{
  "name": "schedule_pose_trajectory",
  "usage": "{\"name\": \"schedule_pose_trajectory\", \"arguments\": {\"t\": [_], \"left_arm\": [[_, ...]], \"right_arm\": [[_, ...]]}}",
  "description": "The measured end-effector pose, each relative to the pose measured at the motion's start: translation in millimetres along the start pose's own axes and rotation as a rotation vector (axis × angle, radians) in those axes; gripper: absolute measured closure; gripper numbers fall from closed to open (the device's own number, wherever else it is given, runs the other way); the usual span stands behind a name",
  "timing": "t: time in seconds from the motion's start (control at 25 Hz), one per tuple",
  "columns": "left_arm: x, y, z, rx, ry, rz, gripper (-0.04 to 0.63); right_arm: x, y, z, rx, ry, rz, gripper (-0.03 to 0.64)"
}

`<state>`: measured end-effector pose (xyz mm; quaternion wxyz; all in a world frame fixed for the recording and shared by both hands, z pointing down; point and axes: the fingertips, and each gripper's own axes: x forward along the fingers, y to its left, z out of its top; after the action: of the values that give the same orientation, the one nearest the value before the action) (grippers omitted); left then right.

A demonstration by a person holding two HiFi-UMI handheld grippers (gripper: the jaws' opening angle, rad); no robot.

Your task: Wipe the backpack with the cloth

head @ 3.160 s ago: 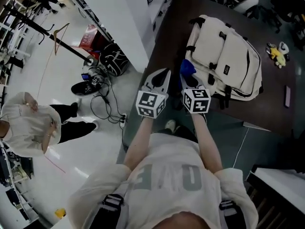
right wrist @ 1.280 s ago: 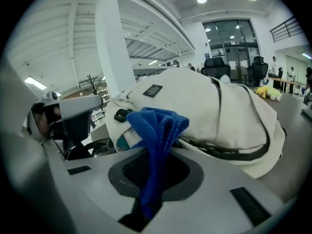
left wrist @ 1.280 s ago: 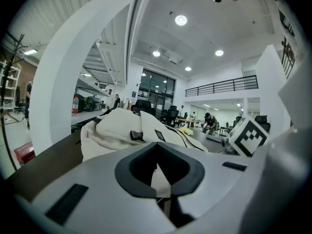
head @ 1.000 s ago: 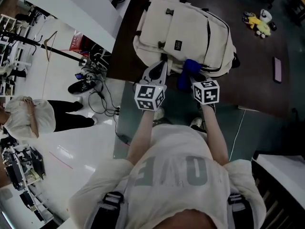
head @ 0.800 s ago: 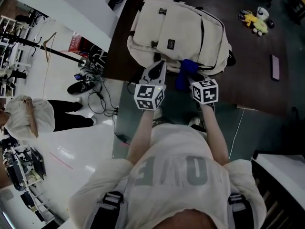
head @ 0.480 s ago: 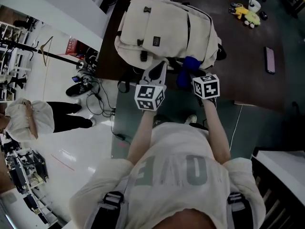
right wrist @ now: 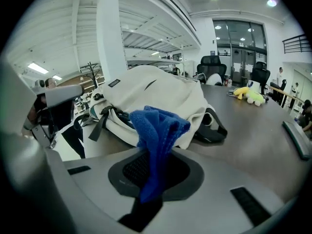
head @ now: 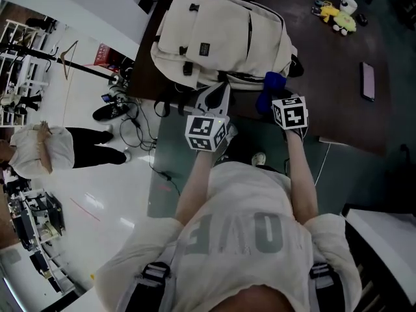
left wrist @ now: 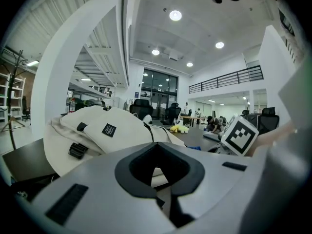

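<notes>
While right gripper [right wrist: 148, 179] jaws pinch cloth [right wrist: 157, 130] | left gripper [left wrist: 158, 172] jaws together, empty

The head view looks steeply down from above the person onto the near edge of the tabletop [head: 338, 64]. Both gripper views sit low at that edge, facing across it, close to the cream backpack [head: 221, 31]. All three views share the backpack and the far yellow plush toy [head: 335, 17].

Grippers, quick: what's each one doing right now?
Left gripper: closed, nothing between its jaws.
Right gripper: closed on the blue cloth.
</notes>
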<state>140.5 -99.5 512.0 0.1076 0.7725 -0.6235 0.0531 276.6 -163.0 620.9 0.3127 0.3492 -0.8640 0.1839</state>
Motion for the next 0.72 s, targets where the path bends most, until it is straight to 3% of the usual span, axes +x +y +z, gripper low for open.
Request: {"name": "schedule_pose_trajectory", "arguments": {"t": [0.2, 0.36, 0.52, 0.72], "left_arm": [[19, 9, 7, -0.028, -0.029, 0.02, 0.591], [64, -5, 23, -0.022, -0.065, -0.027, 0.591], [119, -24, 36, -0.039, -0.078, -0.071, 0.591], [167, -29, 45, -0.074, -0.072, -0.07, 0.591]], "right_arm": [[-3, -19, -6, 0.033, -0.008, 0.0, 0.575], [-15, -30, 13, 0.047, -0.063, 0.043, 0.577], [-36, -90, 69, 0.055, -0.171, -0.007, 0.575], [-29, -181, 153, -0.032, -0.235, -0.072, 0.577]]}}
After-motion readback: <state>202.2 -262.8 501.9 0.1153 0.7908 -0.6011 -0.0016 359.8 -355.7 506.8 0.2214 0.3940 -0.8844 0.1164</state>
